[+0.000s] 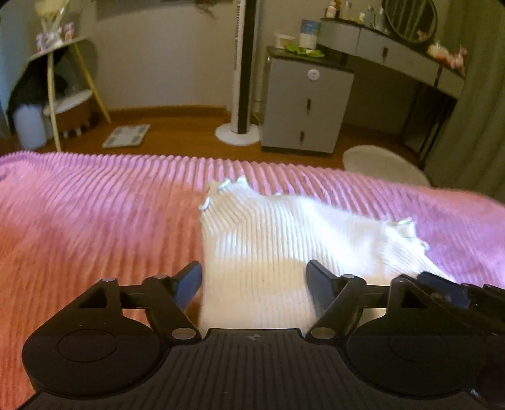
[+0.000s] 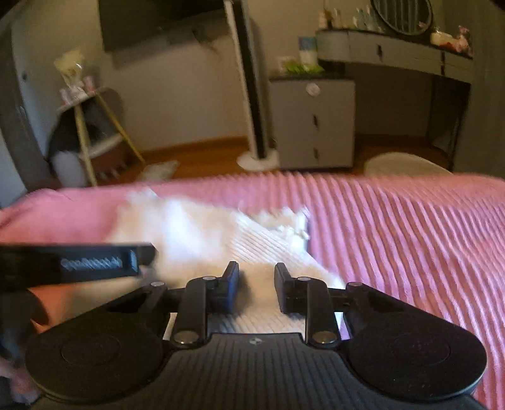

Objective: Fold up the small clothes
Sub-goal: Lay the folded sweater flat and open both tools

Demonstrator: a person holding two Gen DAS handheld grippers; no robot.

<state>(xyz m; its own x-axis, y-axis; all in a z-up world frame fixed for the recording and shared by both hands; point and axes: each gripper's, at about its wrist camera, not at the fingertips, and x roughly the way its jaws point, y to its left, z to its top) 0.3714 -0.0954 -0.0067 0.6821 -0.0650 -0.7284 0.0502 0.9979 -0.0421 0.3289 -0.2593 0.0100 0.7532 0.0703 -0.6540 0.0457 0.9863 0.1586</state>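
Left wrist view: white ribbed garment (image 1: 284,239) lies on the pink bedspread (image 1: 94,205), running ahead and rightward from the left gripper (image 1: 254,284), jaws wide, nothing pinched; right gripper (image 2: 256,287) hovers over the near edge, jaws narrow but apart, equally close

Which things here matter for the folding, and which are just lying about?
For the job: white ribbed garment; pink bedspread it lies on; left gripper, open; right gripper, jaws narrow with a gap.

Just lying about: tower fan; grey drawer cabinet; bathroom scale; dressing table; round mirror.
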